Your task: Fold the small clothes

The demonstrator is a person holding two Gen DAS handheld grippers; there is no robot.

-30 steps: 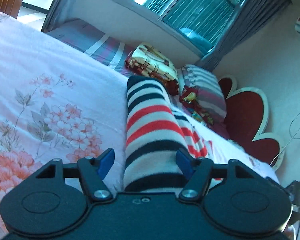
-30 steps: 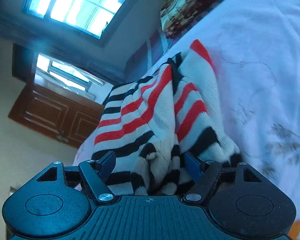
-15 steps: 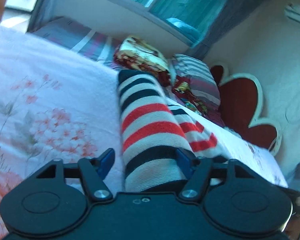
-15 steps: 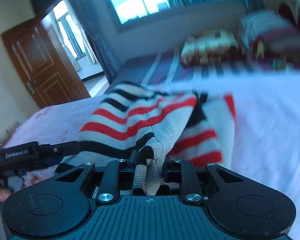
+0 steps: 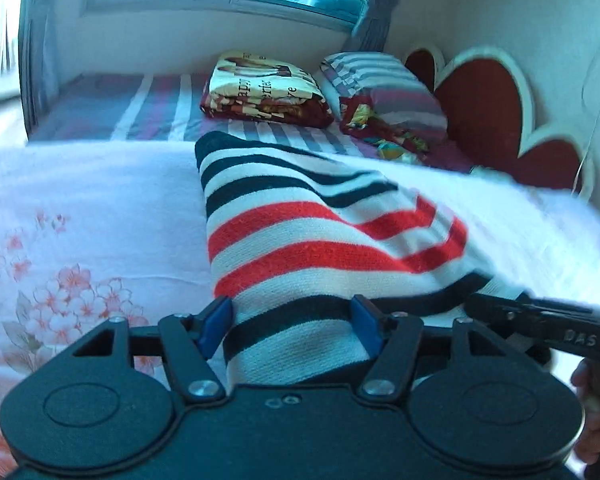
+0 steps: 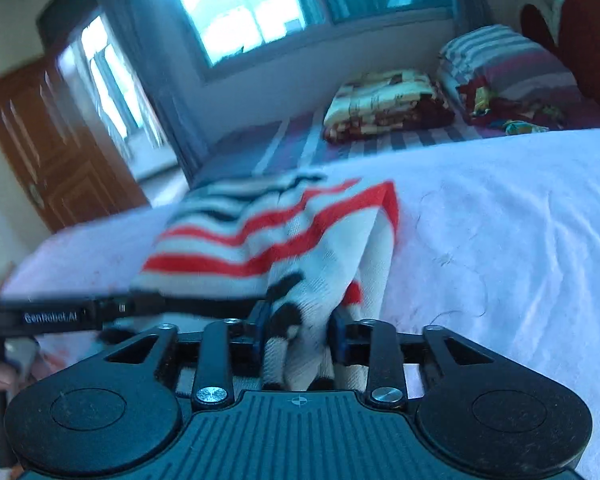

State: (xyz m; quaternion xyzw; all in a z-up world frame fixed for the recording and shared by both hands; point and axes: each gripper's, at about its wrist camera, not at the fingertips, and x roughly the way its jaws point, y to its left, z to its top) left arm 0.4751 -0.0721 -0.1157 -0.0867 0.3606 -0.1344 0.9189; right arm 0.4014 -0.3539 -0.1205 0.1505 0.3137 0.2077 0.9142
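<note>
Both tongs grip my striped top: right tongs [image 6: 298,338] just eased wider around bunched knit, left tongs [image 5: 290,328] hold its hem. Striped top [image 5: 300,232] now stretches toward twelve o'clock on the bed [image 5: 80,200], ready for folding.

— What's the garment?
— A knitted striped sweater [image 5: 300,236], cream with black and red bands, lying folded lengthwise on the pink floral bedspread [image 5: 80,208].
— Flat?
— No: its near hem is lifted off the bedspread, and its right-hand corner [image 6: 300,312] is bunched and creased.
</note>
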